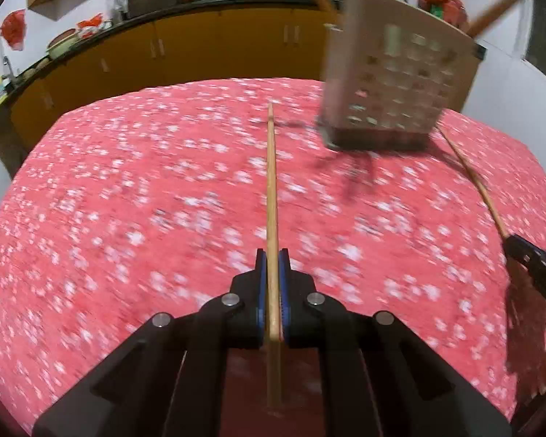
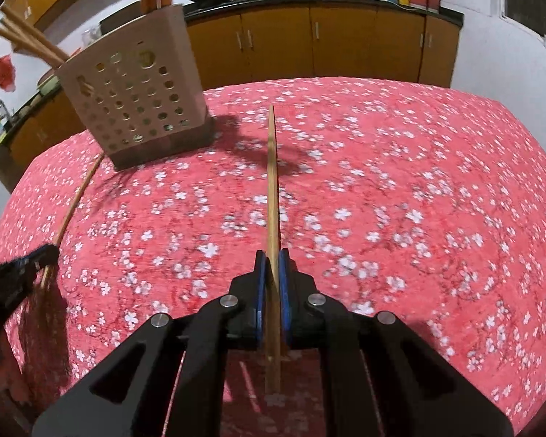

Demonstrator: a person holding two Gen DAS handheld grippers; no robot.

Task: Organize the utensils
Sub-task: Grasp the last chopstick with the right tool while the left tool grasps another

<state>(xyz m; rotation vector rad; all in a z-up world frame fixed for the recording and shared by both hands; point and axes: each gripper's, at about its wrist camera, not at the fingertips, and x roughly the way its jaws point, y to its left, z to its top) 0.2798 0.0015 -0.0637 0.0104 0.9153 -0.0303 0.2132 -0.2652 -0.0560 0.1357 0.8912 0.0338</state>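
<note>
- My left tongs [image 1: 272, 266] are clamped on a chopstick [image 1: 271, 196], blue pads pinching it on both sides, the shaft running straight ahead along the fingers with its tip pointing out over the desk [image 1: 127, 200]
- My right tongs [image 2: 272, 266] are closed the same way on a second chopstick [image 2: 272, 189], gripped near its thick end so the thin end leads forward
- I judge this lengthwise hold is deliberate: with the stick in line with the fingers I can tip each one end-first into the holder instead of wrestling it in sideways
- The perforated utensil holder [image 2: 138, 91] stands on the desk's red flowered cloth, ahead and left of my right tongs; from the left wrist view it sits ahead and to the right [image 1: 393, 83], so it lies between my two hands
- Wooden handles [image 2: 29, 42] already jut out of its top, leaning outward, so part of the sorting looks done
- Both chopsticks seem raised off the cloth, judging by the shadows beneath them, though I cannot tell how high
- The left wrist view is smeared with motion blur, so that side's detail is less reliable
- Next I expect each stick must be raised above the rim and angled down into the opening, steering clear of the handles already inside
</note>
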